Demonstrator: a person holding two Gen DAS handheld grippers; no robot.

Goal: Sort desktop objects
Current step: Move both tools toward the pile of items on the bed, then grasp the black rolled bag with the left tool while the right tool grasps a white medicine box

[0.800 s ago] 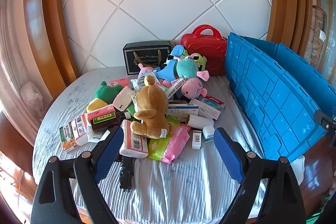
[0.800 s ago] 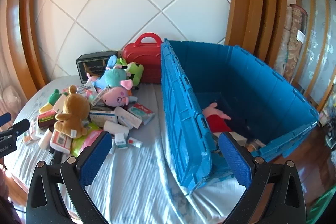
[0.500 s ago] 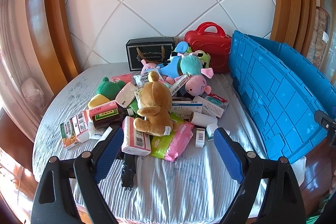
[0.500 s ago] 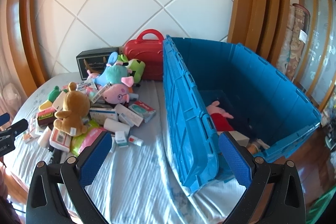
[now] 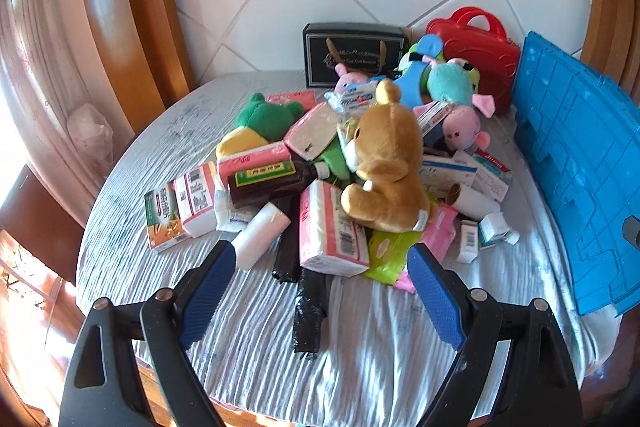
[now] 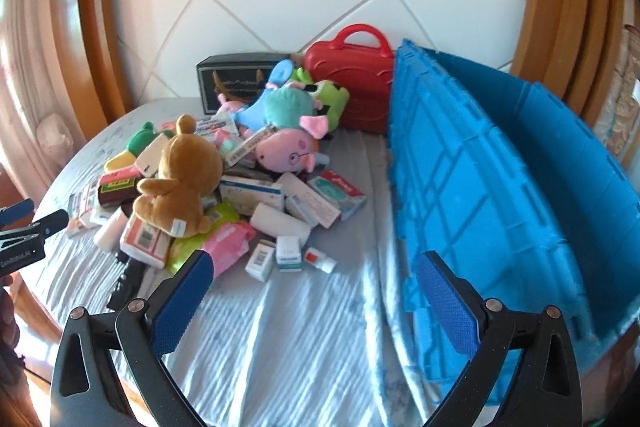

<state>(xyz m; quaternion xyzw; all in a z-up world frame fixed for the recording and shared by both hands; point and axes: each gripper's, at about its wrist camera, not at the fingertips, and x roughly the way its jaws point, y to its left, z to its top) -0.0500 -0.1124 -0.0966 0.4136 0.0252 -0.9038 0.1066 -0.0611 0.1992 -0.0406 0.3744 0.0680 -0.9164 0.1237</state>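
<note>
Ahead of my two grippers, the heap of things to sort has swung nearer over the last second: the blue crate (image 6: 500,195), on my right, now fills the right gripper's view side-on, its inside less exposed than before, while the brown plush bear (image 5: 388,163) looms larger past the left gripper (image 5: 320,287). I read this as the approach to a first pick; nothing is held. Both tools stand wide, the right gripper (image 6: 316,291) at full spread with only cloth between its pads. The pile lies on a round table (image 5: 132,163) draped in pale ribbed cloth, against a white diamond-tiled wall framed in curved wood. A tissue pack (image 5: 332,231) sits just beyond the left fingertips.
</note>
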